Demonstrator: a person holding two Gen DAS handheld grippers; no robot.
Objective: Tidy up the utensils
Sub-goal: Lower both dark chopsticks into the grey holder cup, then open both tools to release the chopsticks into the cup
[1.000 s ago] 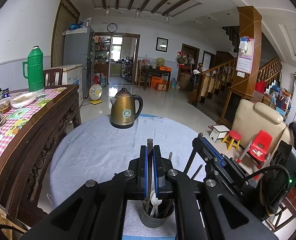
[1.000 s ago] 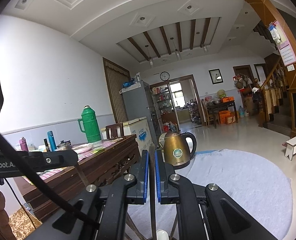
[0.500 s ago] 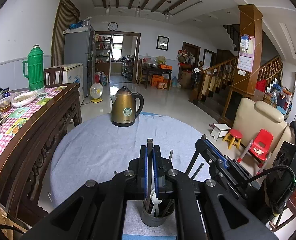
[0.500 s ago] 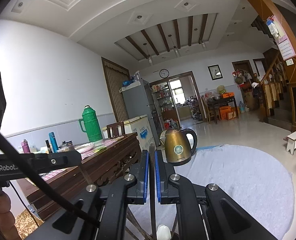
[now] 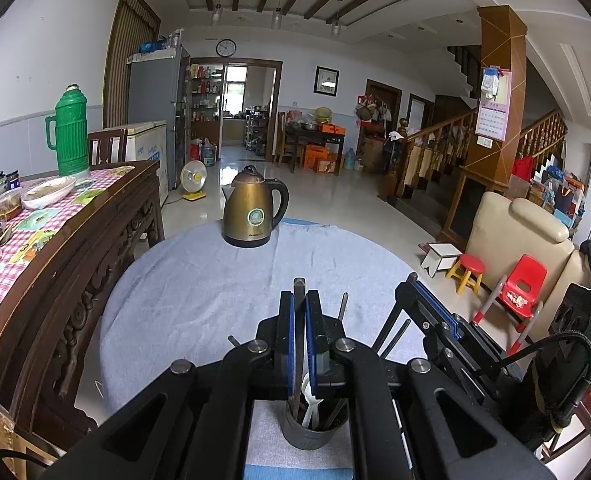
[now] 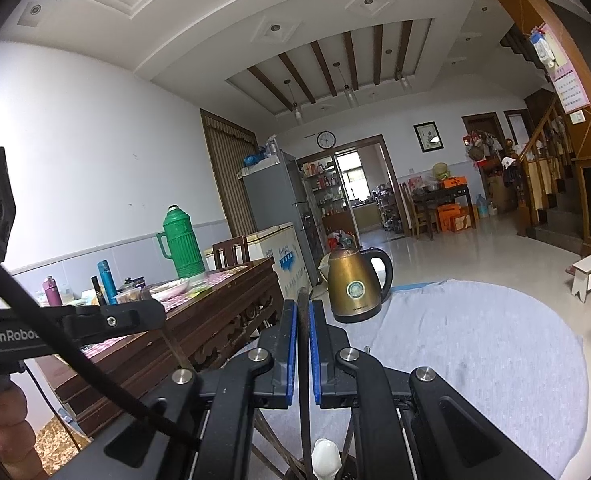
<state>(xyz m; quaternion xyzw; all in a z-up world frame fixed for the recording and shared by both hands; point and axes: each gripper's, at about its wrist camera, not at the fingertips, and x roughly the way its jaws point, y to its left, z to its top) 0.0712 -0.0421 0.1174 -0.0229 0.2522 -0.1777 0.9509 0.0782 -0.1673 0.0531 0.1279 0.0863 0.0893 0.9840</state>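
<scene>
Nearest the left wrist camera, the left gripper has its jaws pinched almost together on a dark chopstick whose lower end drops into the grey utensil cup directly below. A white spoon and more dark sticks already stand in that cup, which sits on a light cloth mat near the front edge of the round table. To the right in the same view, the right gripper points over the cup; its own camera shows its jaws equally tight on a second dark chopstick, with the spoon's white end just under it. Further off on the blue-grey tablecloth stands a brass-coloured electric kettle, well apart from the work. Beyond the table's left side is a carved wooden sideboard carrying a green thermos.

The risk, as I judge it, is crowding: both sticks head for one narrow cup, so they could cross or snag the spoon. A push sideways could tip the light cup, and letting go before a tip is inside would drop a stick onto the cloth.
</scene>
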